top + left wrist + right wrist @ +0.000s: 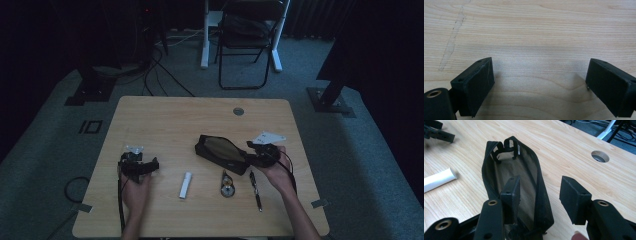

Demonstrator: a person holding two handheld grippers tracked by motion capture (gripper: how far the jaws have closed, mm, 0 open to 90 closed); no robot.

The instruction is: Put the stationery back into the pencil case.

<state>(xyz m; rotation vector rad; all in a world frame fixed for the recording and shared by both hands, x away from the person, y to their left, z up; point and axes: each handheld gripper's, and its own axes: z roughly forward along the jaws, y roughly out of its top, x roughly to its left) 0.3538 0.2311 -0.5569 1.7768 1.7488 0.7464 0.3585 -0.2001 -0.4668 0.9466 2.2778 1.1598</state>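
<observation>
My right tongs (540, 195) stand half open astride the near wall of the black mesh pouch (506, 177), one jaw inside its mouth, the other outside, neither pad pressing. The pouch lies on the desk (165, 115), long axis running away from these tongs. My left tongs (537, 85) rest wide open and empty, well apart at the desk's left.

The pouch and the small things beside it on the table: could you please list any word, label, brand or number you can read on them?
No text can be read.
Pouch: a small pale mark on its side, too small to read.
White stick: no marking to be seen.
Pen: too small and dark to tell.
Round metal thing: blurred, nothing legible.
</observation>
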